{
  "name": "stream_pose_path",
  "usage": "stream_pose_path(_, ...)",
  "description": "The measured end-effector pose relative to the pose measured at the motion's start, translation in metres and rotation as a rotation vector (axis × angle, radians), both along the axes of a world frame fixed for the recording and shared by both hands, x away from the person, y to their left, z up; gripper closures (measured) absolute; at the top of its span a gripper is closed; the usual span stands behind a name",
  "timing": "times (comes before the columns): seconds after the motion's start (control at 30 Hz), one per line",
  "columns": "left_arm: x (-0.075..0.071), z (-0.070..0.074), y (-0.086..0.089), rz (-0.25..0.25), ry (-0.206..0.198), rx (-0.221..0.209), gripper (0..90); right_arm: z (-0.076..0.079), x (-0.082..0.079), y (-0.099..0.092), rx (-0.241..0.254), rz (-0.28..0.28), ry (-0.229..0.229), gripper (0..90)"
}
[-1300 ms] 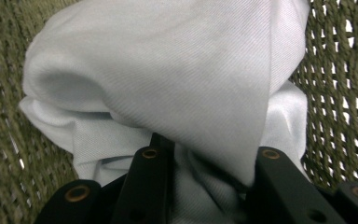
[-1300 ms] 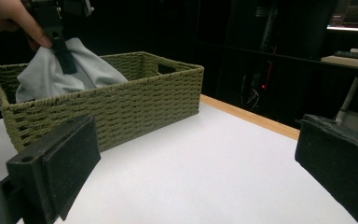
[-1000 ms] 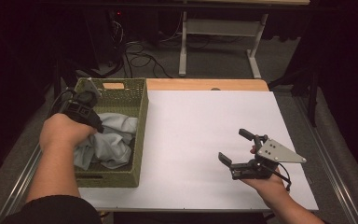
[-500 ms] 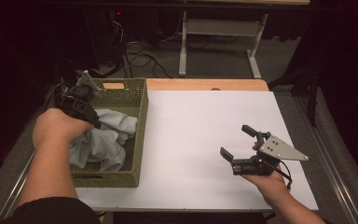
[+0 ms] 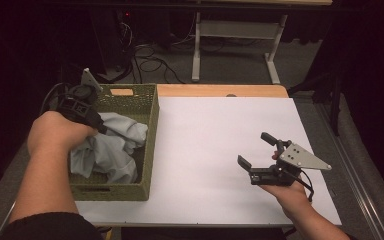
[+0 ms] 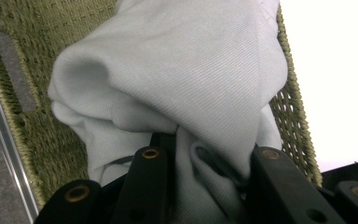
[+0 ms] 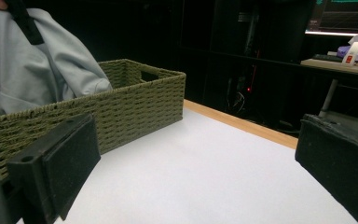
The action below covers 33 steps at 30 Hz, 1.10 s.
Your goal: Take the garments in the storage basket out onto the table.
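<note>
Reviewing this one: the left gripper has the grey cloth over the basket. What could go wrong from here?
The left gripper pinches only a fold of the grey cloth, so it could slip free. Much of the cloth lies in the green woven basket; it may snag the rim and drag the basket. The right gripper waits open, far off.

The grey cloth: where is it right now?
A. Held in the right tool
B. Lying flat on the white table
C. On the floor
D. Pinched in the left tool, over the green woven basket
D: the left tool is shut on the grey cloth, which bunches between its jaws in the left gripper view and hangs in the green woven basket; the right tool stands open above the white table.
</note>
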State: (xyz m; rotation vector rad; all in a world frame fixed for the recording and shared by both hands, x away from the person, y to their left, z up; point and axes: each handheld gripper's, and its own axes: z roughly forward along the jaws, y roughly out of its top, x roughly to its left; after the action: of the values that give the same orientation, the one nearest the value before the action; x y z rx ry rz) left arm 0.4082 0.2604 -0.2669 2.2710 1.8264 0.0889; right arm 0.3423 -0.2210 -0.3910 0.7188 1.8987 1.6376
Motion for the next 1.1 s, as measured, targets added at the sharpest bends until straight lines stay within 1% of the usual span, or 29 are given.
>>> stream_pose_path(0.1,0.0,0.003,0.001,0.003,0.001,0.003,74.9,-0.001,0.0,0.0,-0.002,0.0,0.002,0.9)
stream_pose_path(0.13,0.0,0.007,0.001,0.005,0.005,0.009,74.9,-0.001,-0.001,0.0,-0.003,0.001,0.004,0.9)
stream_pose_path(0.17,0.0,0.007,0.001,0.005,0.005,0.009,74.9,-0.001,-0.001,0.0,-0.003,0.001,0.004,0.9)
stream_pose_path(0.2,-0.001,0.009,0.001,0.012,0.008,0.006,74.9,-0.001,-0.001,0.0,-0.002,0.0,0.005,0.9)
stream_pose_path(0.23,-0.001,0.013,0.002,0.011,0.015,0.012,74.9,-0.001,-0.001,0.0,-0.002,0.0,0.005,0.9)
stream_pose_path(0.43,-0.001,0.021,0.003,0.014,-0.001,0.016,74.9,-0.001,-0.001,0.0,-0.003,0.006,0.003,0.9)
stream_pose_path(0.53,0.0,0.025,0.003,0.009,0.005,-0.002,74.9,-0.002,-0.002,-0.001,-0.007,0.005,0.003,0.9)
stream_pose_path(0.83,0.001,0.034,0.001,0.011,0.003,-0.001,74.9,-0.002,-0.002,-0.001,-0.003,0.006,0.0,0.9)
stream_pose_path(0.87,0.001,0.039,0.0,0.017,-0.001,0.005,74.9,-0.002,-0.003,-0.001,-0.003,0.006,0.0,0.9)
stream_pose_path(0.9,0.001,0.039,0.0,0.017,-0.001,0.005,74.9,-0.002,-0.003,-0.001,-0.003,0.006,0.0,0.9)
stream_pose_path(0.97,0.001,0.046,-0.001,0.016,-0.006,0.008,74.9,-0.002,-0.003,-0.001,-0.001,0.008,0.001,0.9)
stream_pose_path(1.03,0.0,0.05,-0.001,0.021,-0.011,0.005,74.9,-0.002,-0.003,-0.001,-0.001,0.007,0.0,0.9)
stream_pose_path(1.1,0.0,0.053,-0.001,0.026,-0.013,-0.008,74.9,-0.001,-0.003,-0.001,-0.001,0.008,0.001,0.9)
